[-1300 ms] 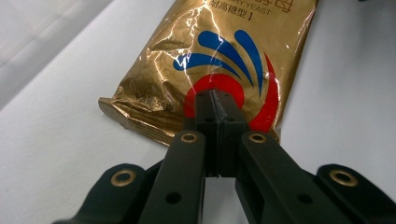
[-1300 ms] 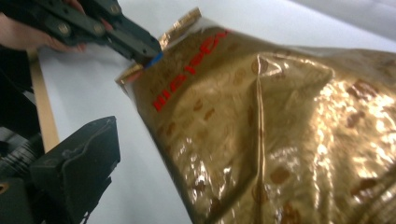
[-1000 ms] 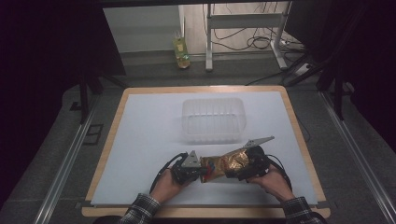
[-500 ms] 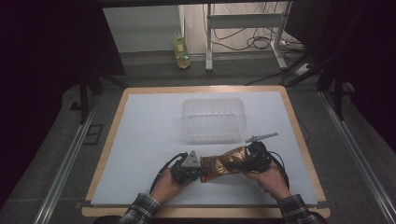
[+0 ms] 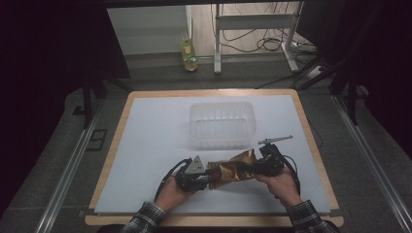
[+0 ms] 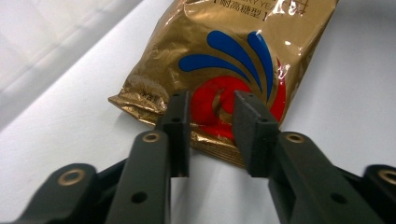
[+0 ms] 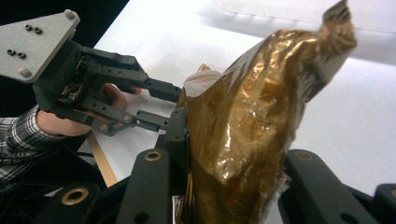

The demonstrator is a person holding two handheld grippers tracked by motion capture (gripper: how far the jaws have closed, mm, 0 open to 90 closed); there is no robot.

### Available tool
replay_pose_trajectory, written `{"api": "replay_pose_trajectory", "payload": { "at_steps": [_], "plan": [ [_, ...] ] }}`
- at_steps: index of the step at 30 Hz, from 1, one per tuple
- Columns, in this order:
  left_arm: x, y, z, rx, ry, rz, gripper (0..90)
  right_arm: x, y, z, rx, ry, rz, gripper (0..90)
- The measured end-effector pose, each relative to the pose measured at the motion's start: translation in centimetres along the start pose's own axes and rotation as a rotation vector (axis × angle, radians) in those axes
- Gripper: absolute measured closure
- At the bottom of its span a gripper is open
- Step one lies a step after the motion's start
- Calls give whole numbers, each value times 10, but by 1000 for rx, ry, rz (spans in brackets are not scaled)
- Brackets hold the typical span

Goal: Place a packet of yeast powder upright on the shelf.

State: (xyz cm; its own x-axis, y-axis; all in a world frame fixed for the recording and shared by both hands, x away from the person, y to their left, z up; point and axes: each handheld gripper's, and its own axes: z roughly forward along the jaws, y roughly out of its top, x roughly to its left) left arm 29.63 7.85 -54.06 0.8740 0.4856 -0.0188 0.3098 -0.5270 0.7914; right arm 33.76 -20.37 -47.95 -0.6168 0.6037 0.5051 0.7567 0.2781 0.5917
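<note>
Gold bag (image 5: 232,168) lies on the white table (image 5: 155,145) in front of us, just short of the clear plastic tub (image 5: 221,124), stretched between our two tongs. Our right gripper (image 7: 224,154) has just clamped its jaws tight on one crumpled end of the bag. Our left gripper (image 6: 211,126) has just been opening; its jaws stand a little apart on either side of the bag's sealed edge, and we see no pad pressing on it

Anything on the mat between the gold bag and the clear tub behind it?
Nothing visible. The gold bag, clamped by the right gripper, lies just in front of the clear tub, with bare white mat between them.
</note>
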Motion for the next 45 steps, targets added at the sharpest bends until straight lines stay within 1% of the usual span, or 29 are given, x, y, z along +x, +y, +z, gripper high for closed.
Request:
{"api": "replay_pose_trajectory", "payload": {
  "at_steps": [3,6,8,10,12,14,19,20,21,22,23,24,25,26,28,29,30,31,32,34,38,40,42,43,45],
  "plan": [
    [0,0,-2,-9,3,1,623,0,1,-1,-3,0,0,657],
    [0,0,-5,-17,13,3,607,1,2,-4,-13,-12,-5,659],
    [-1,0,-8,-26,25,6,564,1,4,-9,-20,-28,-9,660],
    [-1,0,-9,-31,28,4,551,1,4,-9,-23,-29,-8,660],
    [-1,0,-11,-37,30,3,498,1,5,-11,-23,-37,-12,661],
    [-1,-1,-12,-39,32,2,484,1,6,-12,-23,-39,-15,661],
    [-4,-1,-13,-43,24,9,346,2,9,-16,-25,-50,-23,662],
    [-5,-1,-14,-43,23,12,346,3,10,-18,-26,-54,-25,662],
    [-6,-1,-14,-42,23,11,325,3,10,-19,-28,-57,-25,662],
    [-6,-2,-14,-41,23,22,285,4,11,-20,-29,-61,-29,662],
    [-7,-2,-14,-37,25,28,285,4,12,-22,-28,-67,-29,662],
    [-8,-2,-15,-37,25,33,261,4,14,-24,-29,-80,-35,662],
    [-9,-2,-15,-39,23,36,261,4,14,-24,-29,-80,-35,662],
    [-9,-2,-16,-42,15,39,228,5,15,-27,-29,-90,-36,662],
    [-9,-2,-16,-46,10,41,207,4,17,-29,-34,-99,-39,662],
    [-9,-2,-16,-46,10,41,199,4,17,-29,-34,-99,-39,662],
    [-9,-2,-17,-51,-3,37,183,4,18,-32,-36,-105,-40,662],
    [-9,-2,-17,-51,-3,37,164,4,18,-32,-36,-105,-40,662],
    [-9,-2,-17,-54,-5,35,164,4,19,-33,-37,-104,-36,662],
    [-10,-2,-17,-58,-5,39,116,4,20,-35,-38,-108,-35,662],
    [-9,-1,-18,-69,-16,32,67,3,25,-43,-53,-121,-31,662],
    [-9,-1,-18,-71,-22,28,61,2,26,-44,-54,-123,-32,662],
    [-9,-1,-17,-69,-17,27,48,2,29,-48,-59,-132,-27,662],
    [-8,-2,-16,-57,-12,28,45,2,30,-49,-62,-133,-27,662],
    [-8,-2,-16,-51,-8,32,40,1,32,-52,-65,-135,-23,662]
  ]
}}
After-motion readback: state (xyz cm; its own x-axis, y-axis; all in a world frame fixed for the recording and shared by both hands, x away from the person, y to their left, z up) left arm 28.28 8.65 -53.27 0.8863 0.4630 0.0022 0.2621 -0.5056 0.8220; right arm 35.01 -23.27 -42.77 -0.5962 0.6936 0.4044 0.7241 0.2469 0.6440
